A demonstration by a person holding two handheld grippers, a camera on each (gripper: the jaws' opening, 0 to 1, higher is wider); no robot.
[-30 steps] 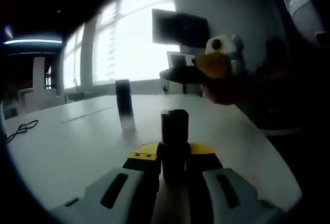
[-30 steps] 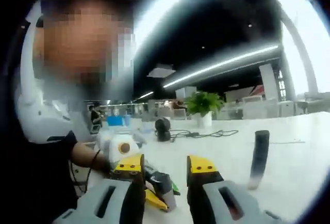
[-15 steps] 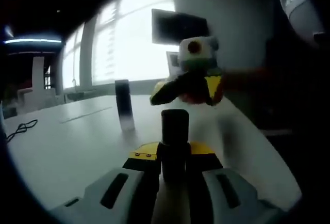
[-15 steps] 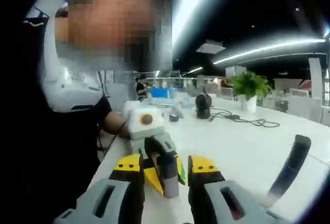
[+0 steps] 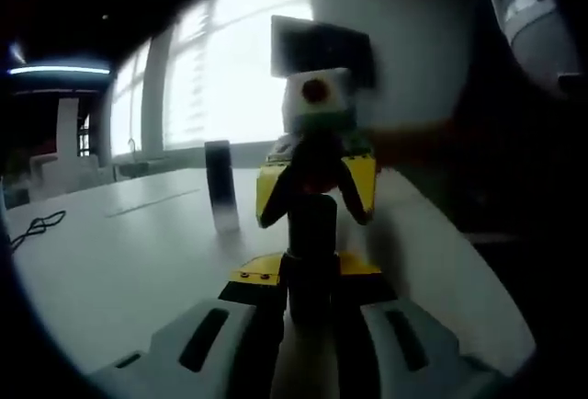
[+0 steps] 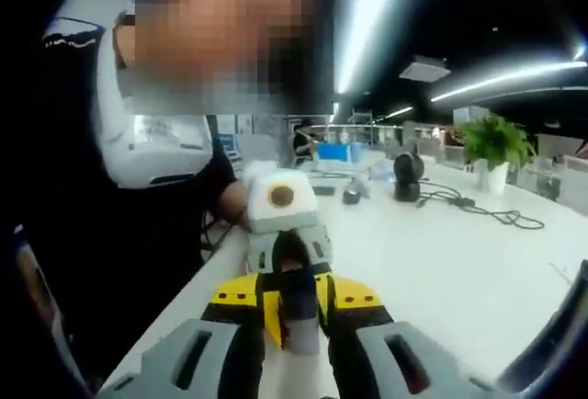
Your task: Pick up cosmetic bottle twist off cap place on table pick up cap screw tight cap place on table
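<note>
Cosmetic bottle (image 5: pixel 310 266) clamped in your left gripper (image 5: pixel 310 279), right gripper (image 5: pixel 315 188) closing around its cap (image 5: pixel 312 220).
Off-centre jaws may slip or tilt it.

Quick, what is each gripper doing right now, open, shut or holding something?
Left gripper: shut on the dark bottle, holding it upright.
Right gripper: its jaws sit around the bottle's cap; whether they grip cannot be told.

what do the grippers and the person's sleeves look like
Both grippers have grey bodies with dark slots, black jaws and yellow tip blocks: left gripper, right gripper. The person wears a black short sleeve under a white vest-like garment.
</note>
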